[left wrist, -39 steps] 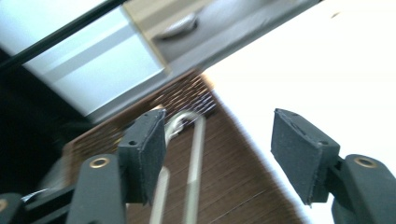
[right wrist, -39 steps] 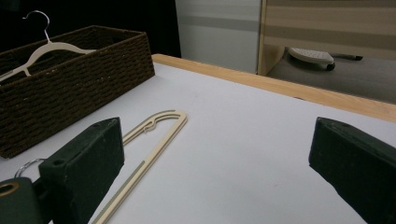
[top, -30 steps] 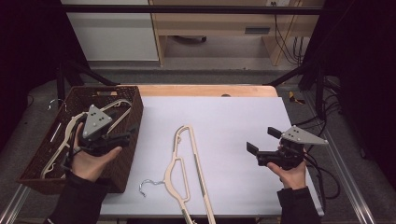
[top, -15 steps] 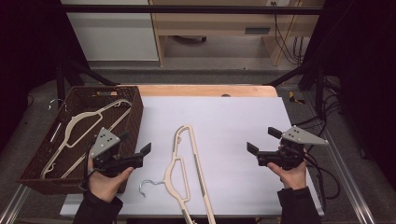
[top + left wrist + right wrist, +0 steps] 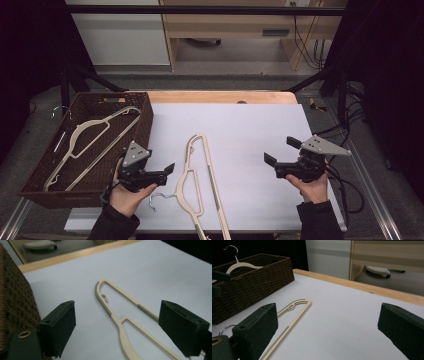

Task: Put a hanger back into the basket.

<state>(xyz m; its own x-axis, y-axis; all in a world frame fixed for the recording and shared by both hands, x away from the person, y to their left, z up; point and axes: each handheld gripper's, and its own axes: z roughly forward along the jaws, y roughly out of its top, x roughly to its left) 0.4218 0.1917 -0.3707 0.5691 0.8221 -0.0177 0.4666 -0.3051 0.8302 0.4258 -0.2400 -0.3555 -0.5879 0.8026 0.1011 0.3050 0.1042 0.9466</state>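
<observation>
Basket point(image 5: 37, 172) at left edge of worktop point(image 5: 250, 125), one cream hanger point(image 5: 87, 145) lying inside. My left claw point(image 5: 169, 170) low beside basket's near right corner, jaws gaped wide, having just been opening, nothing between them, pointing at second hanger point(image 5: 192, 175). That hanger flat on white worktop, mid-front, metal hook point(image 5: 160, 197) toward me, just right of left claw, untouched. My right claw point(image 5: 282, 155) well apart at right side, jaws spread wide, empty, hovering over bare worktop.
</observation>
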